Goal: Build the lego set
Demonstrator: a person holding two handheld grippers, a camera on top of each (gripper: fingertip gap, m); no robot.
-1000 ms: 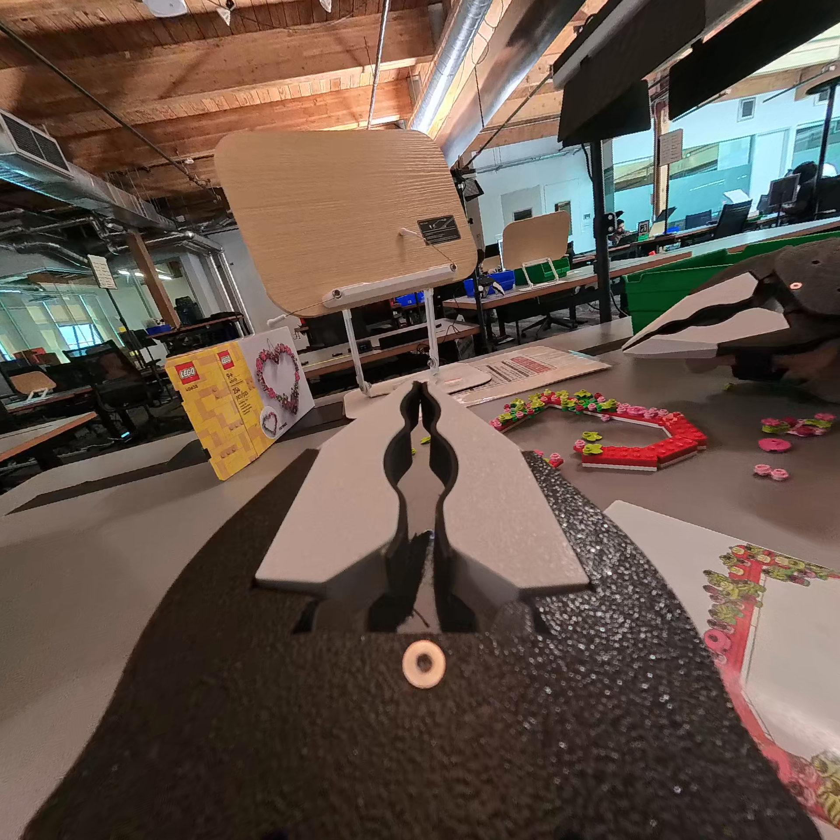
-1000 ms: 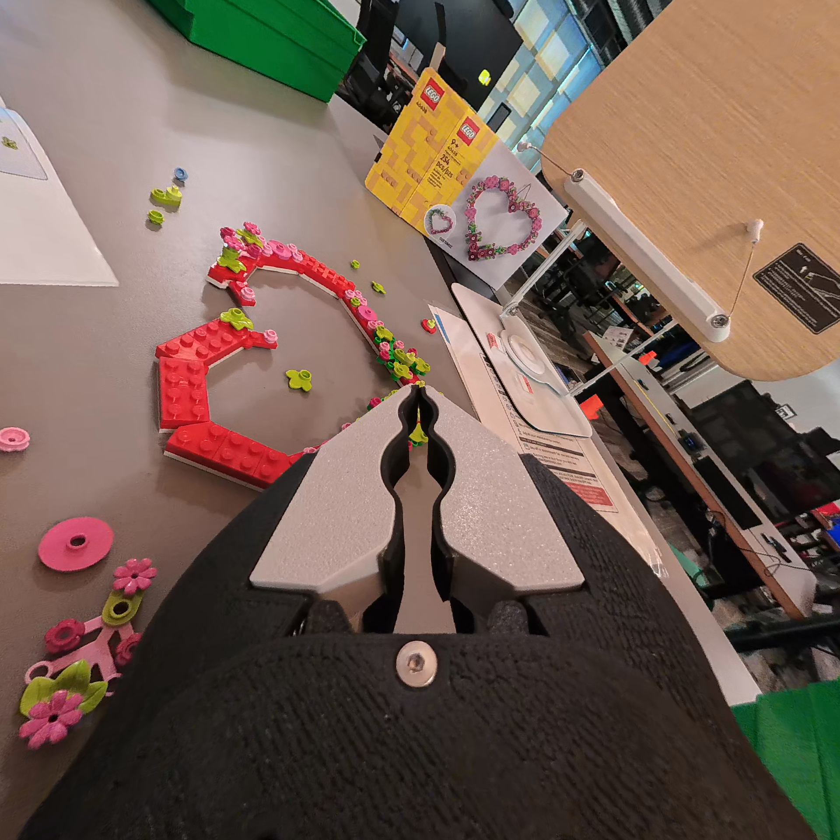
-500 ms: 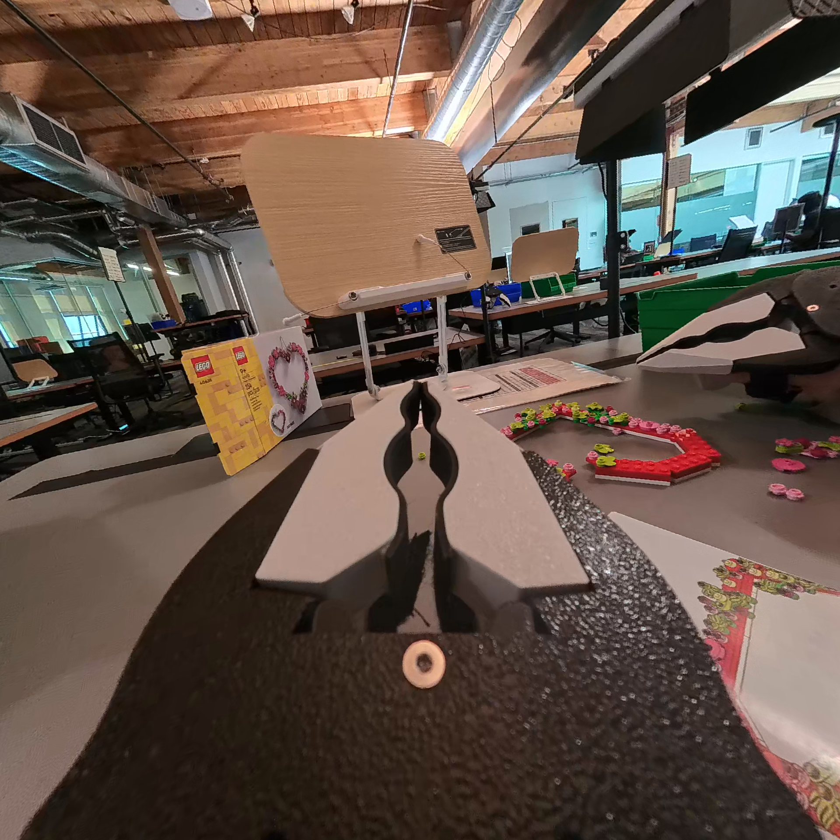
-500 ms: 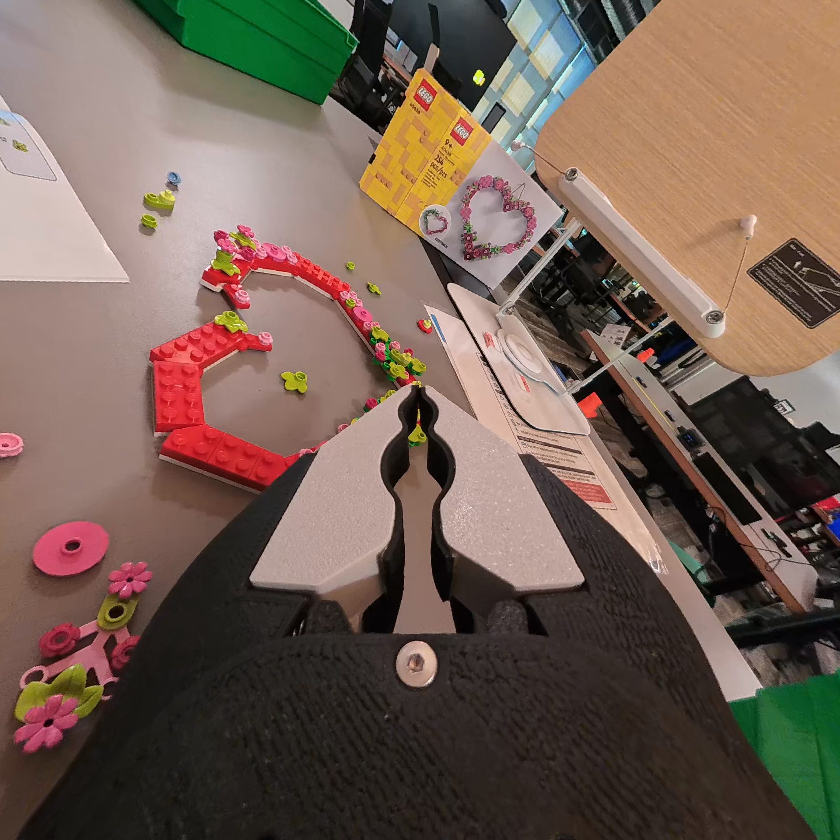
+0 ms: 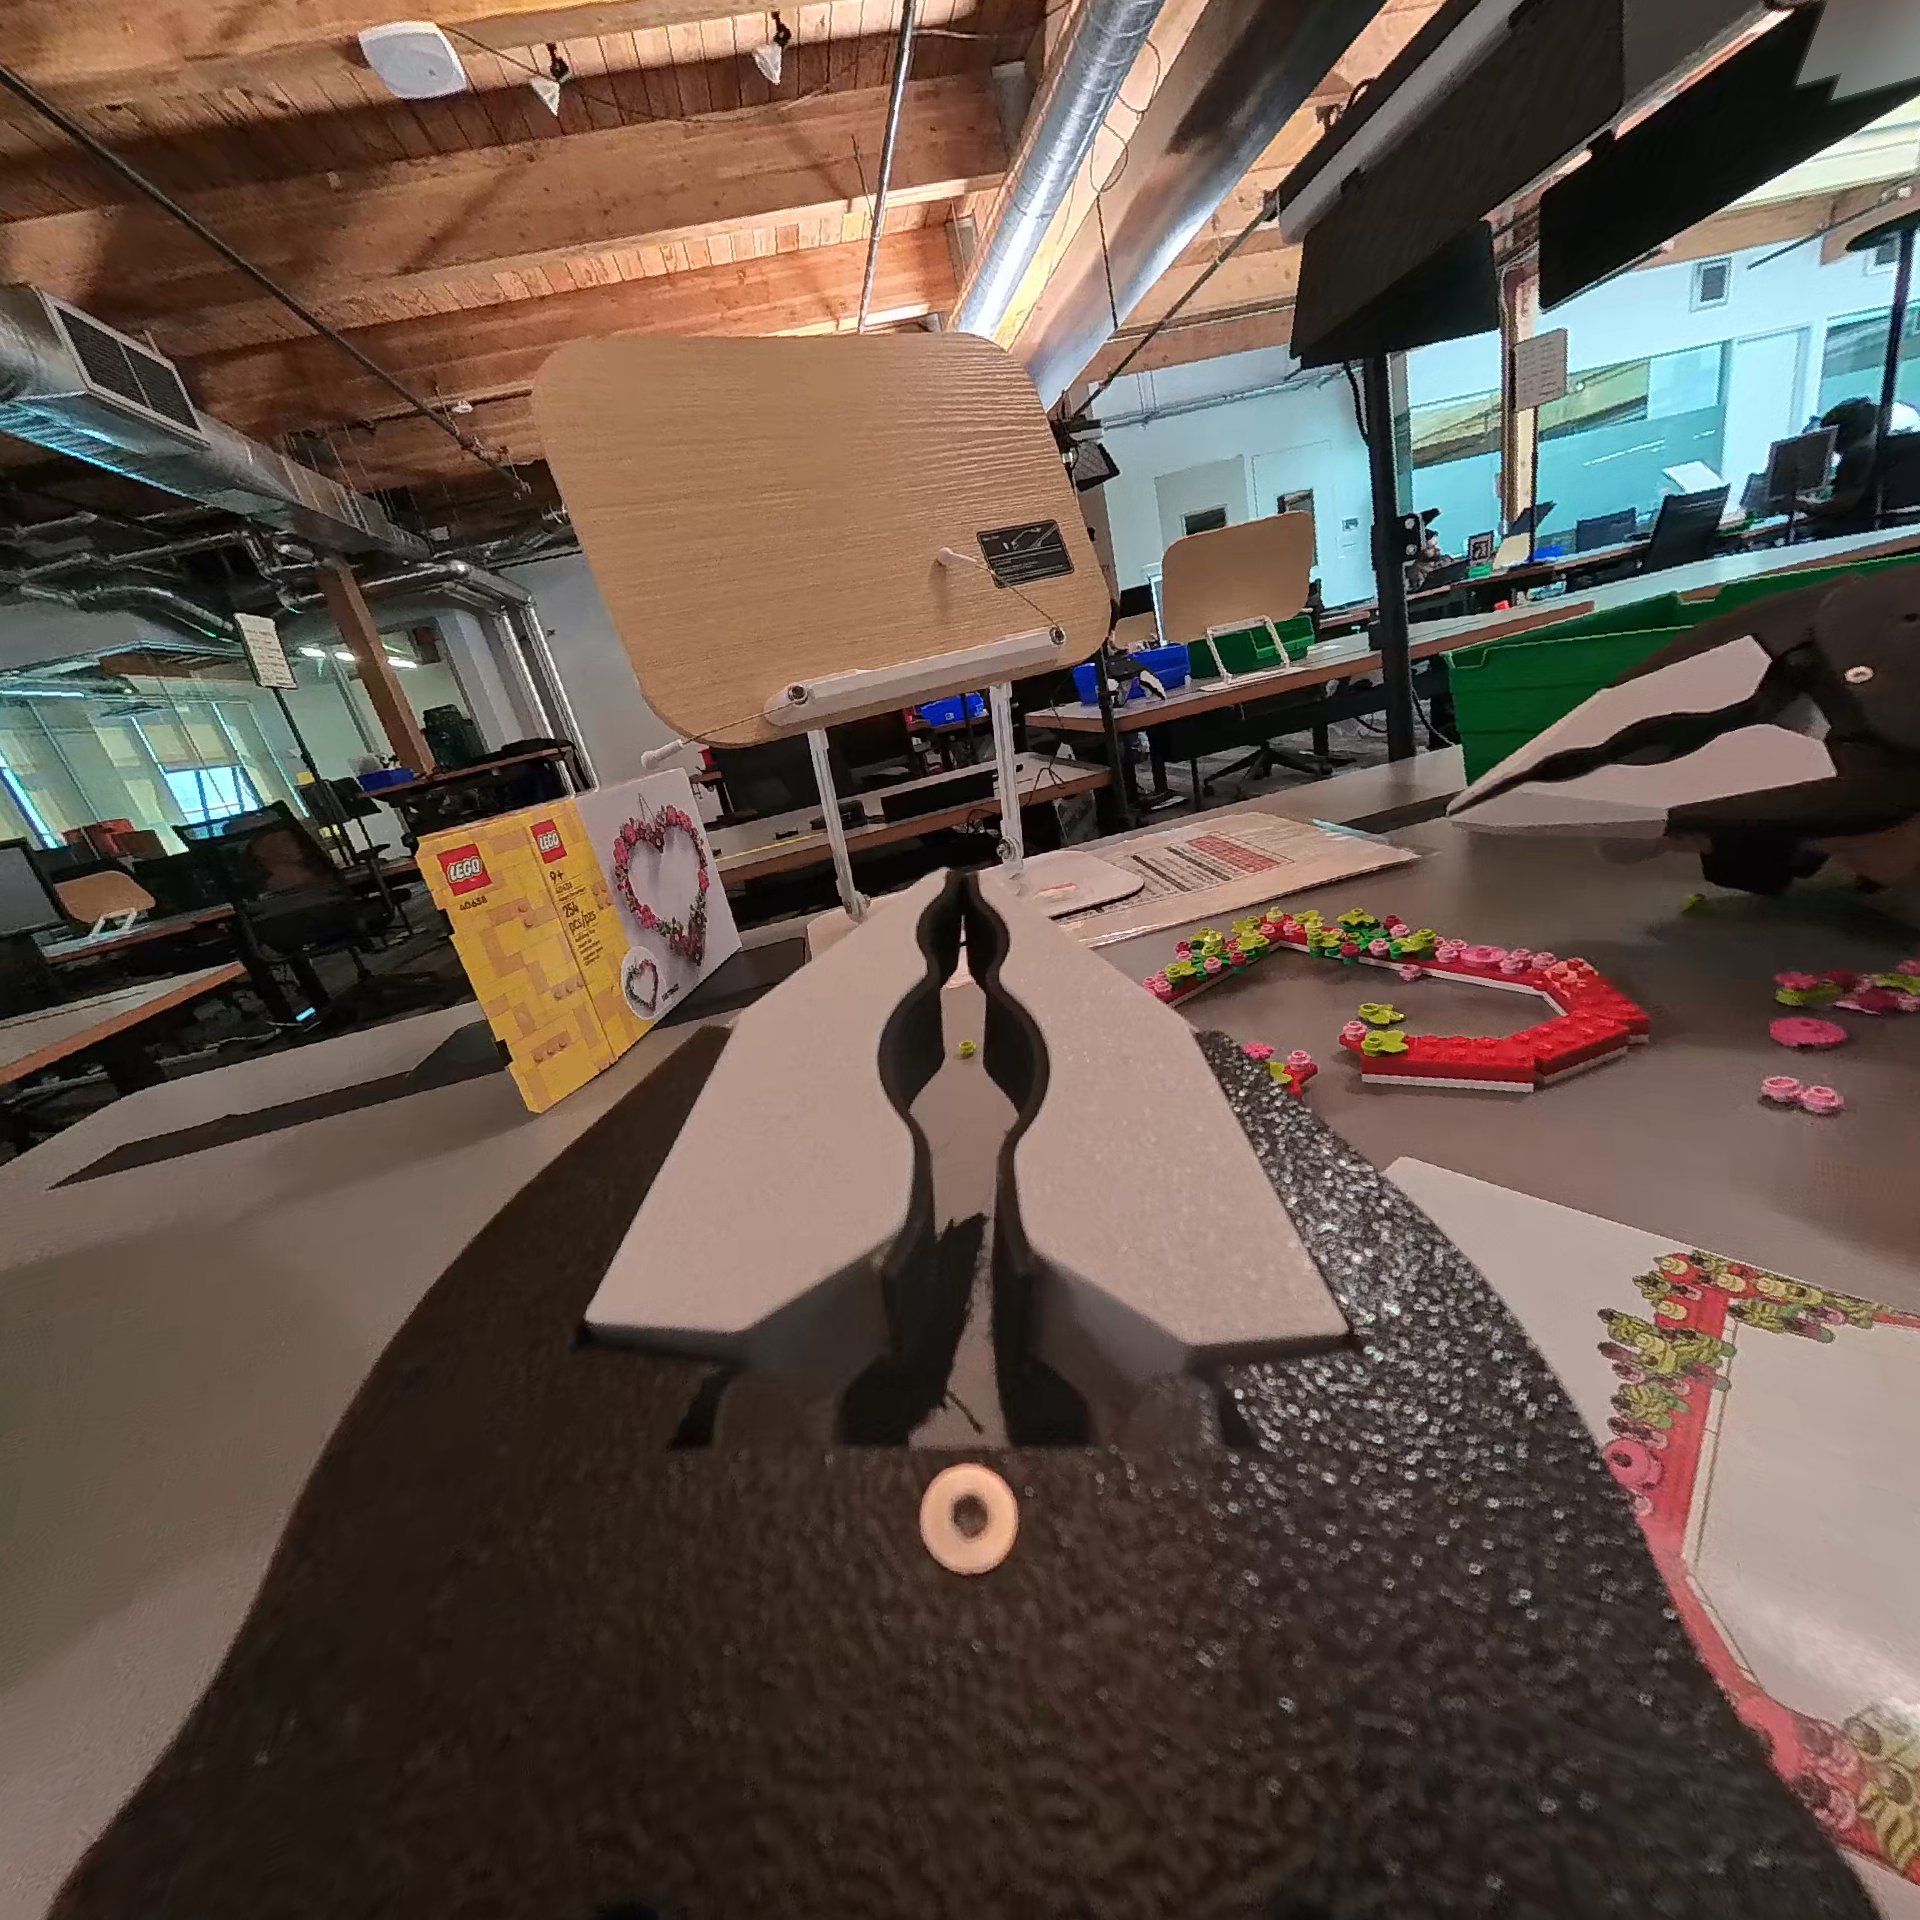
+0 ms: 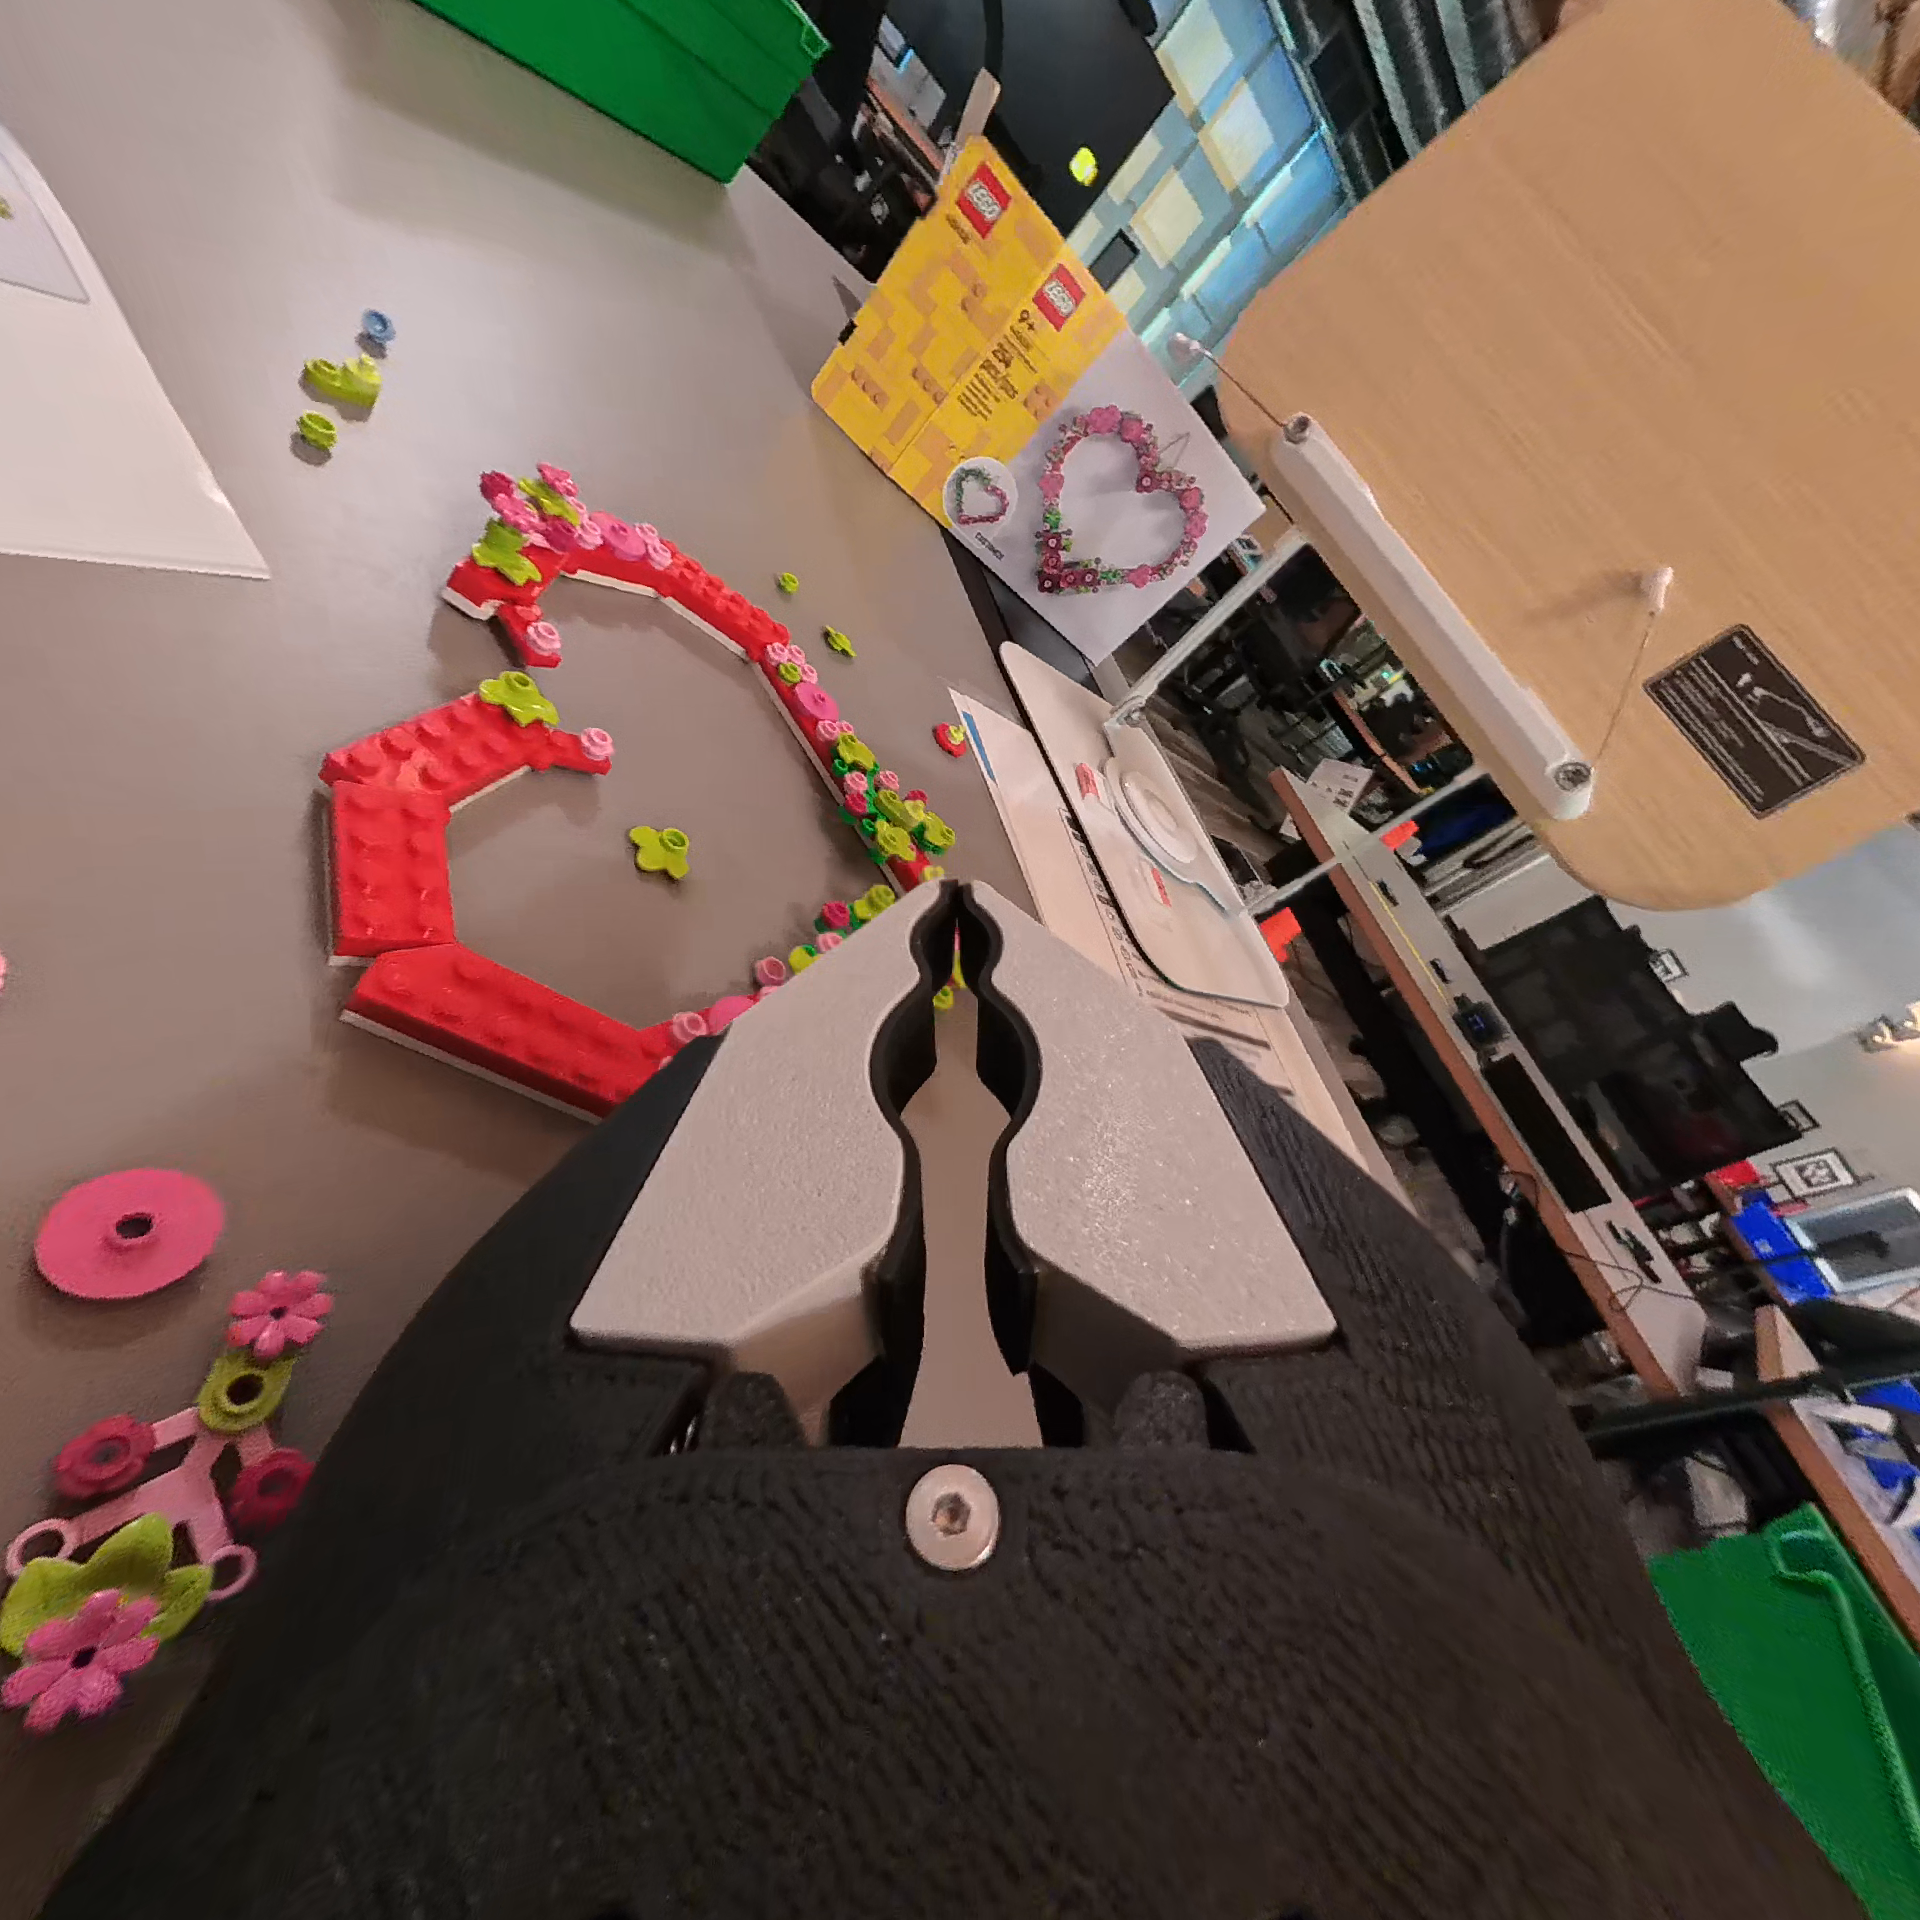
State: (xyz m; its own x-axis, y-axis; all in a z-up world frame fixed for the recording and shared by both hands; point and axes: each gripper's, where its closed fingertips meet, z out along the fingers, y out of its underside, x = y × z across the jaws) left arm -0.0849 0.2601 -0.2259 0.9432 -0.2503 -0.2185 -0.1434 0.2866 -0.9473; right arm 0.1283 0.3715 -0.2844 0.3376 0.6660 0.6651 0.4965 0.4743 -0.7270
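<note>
A partly built red Lego heart frame lies flat on the grey table, its top edge lined with pink and lime flower pieces. It also shows in the right wrist view. My left gripper is shut and empty, held above the table to the left of the heart. My right gripper is shut and hovers over the heart's near end. A lime bit shows through the gap between its jaws; I cannot tell if it is held. It also shows at the right of the left wrist view.
Loose pieces lie around: a pink disc, a pink and lime flower cluster, a lime leaf. The yellow set box, a wooden book stand, an instruction sheet and a green bin surround the heart. My hands' fingertips stand some 25 cm from each other. My right gripper is the nearer one to the lime leaf: about 8 cm, against 25 cm.
Both grippers stay shut. The left wrist view has turned slightly left, so the box, stand and heart sit a little farther right. The right gripper has drifted slightly over the heart.
</note>
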